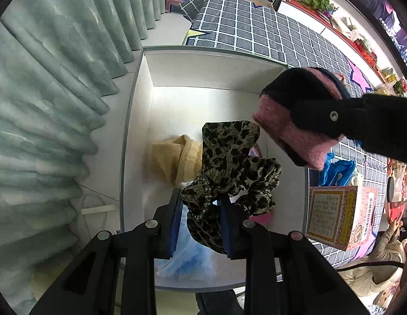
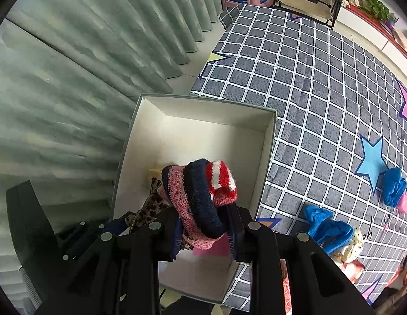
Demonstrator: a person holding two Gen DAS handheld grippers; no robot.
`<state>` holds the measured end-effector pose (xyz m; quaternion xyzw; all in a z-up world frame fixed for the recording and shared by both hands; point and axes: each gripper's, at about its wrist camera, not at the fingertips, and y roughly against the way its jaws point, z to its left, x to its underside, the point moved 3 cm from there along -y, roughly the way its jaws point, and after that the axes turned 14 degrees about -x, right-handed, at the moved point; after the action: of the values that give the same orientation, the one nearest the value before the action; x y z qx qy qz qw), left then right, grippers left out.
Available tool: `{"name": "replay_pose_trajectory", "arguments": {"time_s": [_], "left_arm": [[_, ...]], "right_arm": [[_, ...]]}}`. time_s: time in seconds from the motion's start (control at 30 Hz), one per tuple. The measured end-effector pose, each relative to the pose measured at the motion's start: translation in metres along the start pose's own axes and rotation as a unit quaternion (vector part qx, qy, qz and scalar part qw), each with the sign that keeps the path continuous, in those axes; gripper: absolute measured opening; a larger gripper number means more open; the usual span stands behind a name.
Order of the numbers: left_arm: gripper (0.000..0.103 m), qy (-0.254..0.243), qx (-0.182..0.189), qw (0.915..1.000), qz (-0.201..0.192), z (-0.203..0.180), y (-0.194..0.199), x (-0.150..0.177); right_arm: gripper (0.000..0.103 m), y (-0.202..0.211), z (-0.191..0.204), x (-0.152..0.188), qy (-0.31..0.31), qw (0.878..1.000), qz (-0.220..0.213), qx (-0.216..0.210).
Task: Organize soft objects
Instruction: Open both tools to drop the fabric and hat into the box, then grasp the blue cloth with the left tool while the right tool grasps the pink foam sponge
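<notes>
Both grippers are carrying soft items over a white box, sorting partly done.

The left gripper point(image 1: 200, 225) is pinching a crinkly leopard-print cloth point(image 1: 229, 173); the right gripper point(image 2: 206, 233) is pinching a fuzzy knitted roll point(image 2: 200, 197). Below them, a beige cloth point(image 1: 174, 157) is lying in the box point(image 2: 203, 105); blue crumpled items point(image 2: 326, 228) are waiting on the checked blanket point(image 2: 321, 92) to the right.

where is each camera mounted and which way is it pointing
Left wrist: on the left hand-held gripper, looking down into the white box; its fingers clamp a leopard-print cloth.
Right wrist: on the right hand-held gripper, above the box's near end, clamping a knitted bundle.
Shared: box, leopard cloth, knitted bundle, checked blanket.
</notes>
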<state>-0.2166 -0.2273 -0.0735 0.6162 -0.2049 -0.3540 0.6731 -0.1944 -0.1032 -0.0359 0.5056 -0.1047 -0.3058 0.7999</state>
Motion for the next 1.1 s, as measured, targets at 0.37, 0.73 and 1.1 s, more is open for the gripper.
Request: {"name": "replay_pose_trajectory", "arguments": {"time_s": [0.37,0.73,1.1], "left_arm": [[0.101,0.025,0.039,0.9989,-0.005,-0.003,0.011,-0.004],[0.103,0.062,0.111,0.9909,-0.042,-0.005,0.056,-0.026],[0.103,-0.047,0.120,0.9911,-0.034,-0.096,0.079,-0.036]], "right_arm": [[0.095,0.016,-0.018,-0.002,-0.040,0.999,-0.027,-0.018],[0.103,0.108,-0.088,0.043,-0.123,0.986,-0.107,-0.041],[0.103,0.130,-0.260,0.173,-0.368,0.924,-0.098,0.029]]}}
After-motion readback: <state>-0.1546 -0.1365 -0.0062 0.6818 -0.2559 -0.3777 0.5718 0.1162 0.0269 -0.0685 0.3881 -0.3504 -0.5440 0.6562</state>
